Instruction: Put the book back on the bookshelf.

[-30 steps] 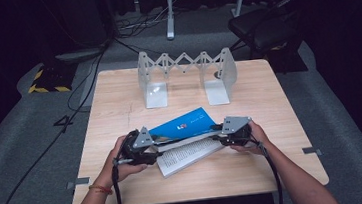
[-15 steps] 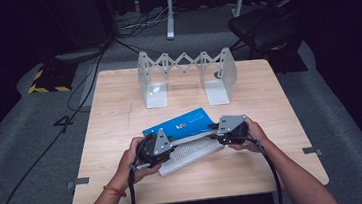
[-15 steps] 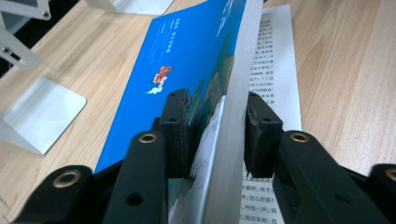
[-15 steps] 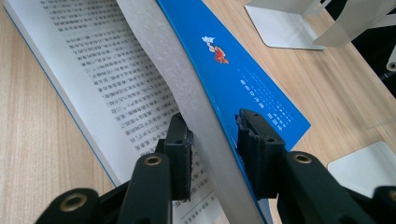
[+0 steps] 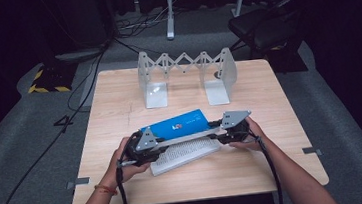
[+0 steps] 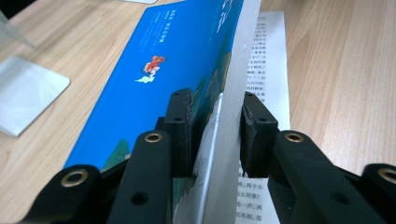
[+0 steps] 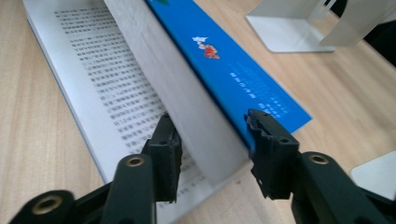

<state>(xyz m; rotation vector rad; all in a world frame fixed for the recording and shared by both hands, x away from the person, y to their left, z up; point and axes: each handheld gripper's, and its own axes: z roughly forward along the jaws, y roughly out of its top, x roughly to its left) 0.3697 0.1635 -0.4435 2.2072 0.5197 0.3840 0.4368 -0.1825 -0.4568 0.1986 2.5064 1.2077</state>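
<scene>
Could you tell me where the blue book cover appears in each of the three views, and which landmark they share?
High view: the blue book cover lies at table centre, between the two grippers.
Left gripper view: it rises from bottom centre to the top, its raised half between the jaws.
Right gripper view: it runs from top centre down to the right jaw.
Shared landmark: the metal bookend.

The blue book [image 6: 154, 70] runs off the frame's top edge — its cover lettering [image 7: 254, 95] too small to read.

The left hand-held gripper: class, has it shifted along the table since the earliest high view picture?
Yes. The left hand-held gripper has slid rightward, closer under the bookend rack's left foot, its jaws closing on the book's raised blue cover and pages.
</scene>
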